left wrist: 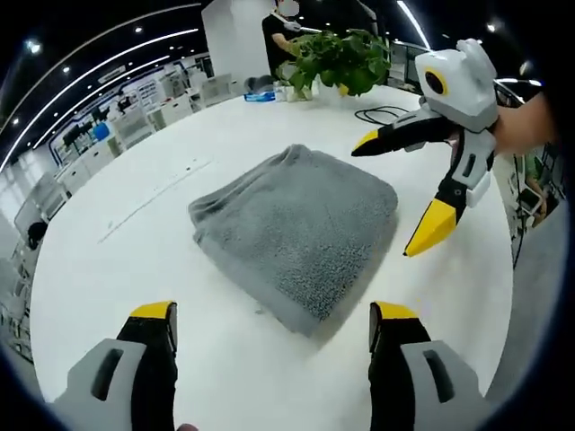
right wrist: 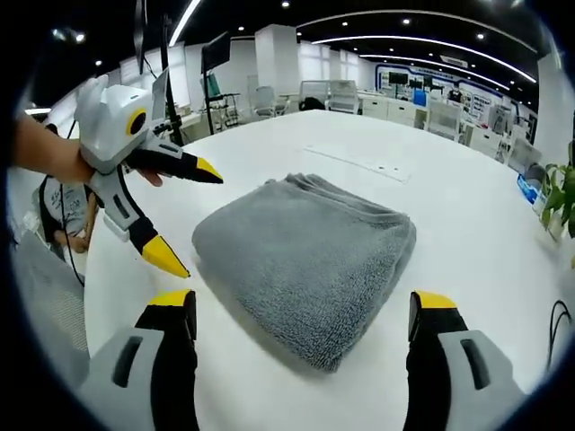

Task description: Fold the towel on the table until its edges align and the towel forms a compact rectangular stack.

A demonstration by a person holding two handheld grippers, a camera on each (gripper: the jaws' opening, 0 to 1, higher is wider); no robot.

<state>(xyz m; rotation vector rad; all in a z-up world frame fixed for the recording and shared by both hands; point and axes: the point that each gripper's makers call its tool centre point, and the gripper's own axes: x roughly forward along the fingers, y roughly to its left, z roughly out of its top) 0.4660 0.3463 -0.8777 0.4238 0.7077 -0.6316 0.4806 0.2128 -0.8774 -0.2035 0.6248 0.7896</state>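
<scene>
White table (left wrist: 108,269) carries folded grey towel (left wrist: 296,235), ahead of and between both jaw pairs, untouched. Left gripper (left wrist: 274,325) wide; right gripper (right wrist: 305,314) wide, holding nothing.

No legible text, label, brand mark, number or sign is found in either view. The far wall in the right gripper view carries a blue-edged panel (right wrist: 422,79) that may hold lettering, but it is too small and blurred to read. The same applies to the bright panels (left wrist: 108,112) along the far left wall in the left gripper view: shapes only, no characters can be made out. The blue item (left wrist: 260,95) at the far side of the desk (left wrist: 135,233) shows no readable print.
</scene>
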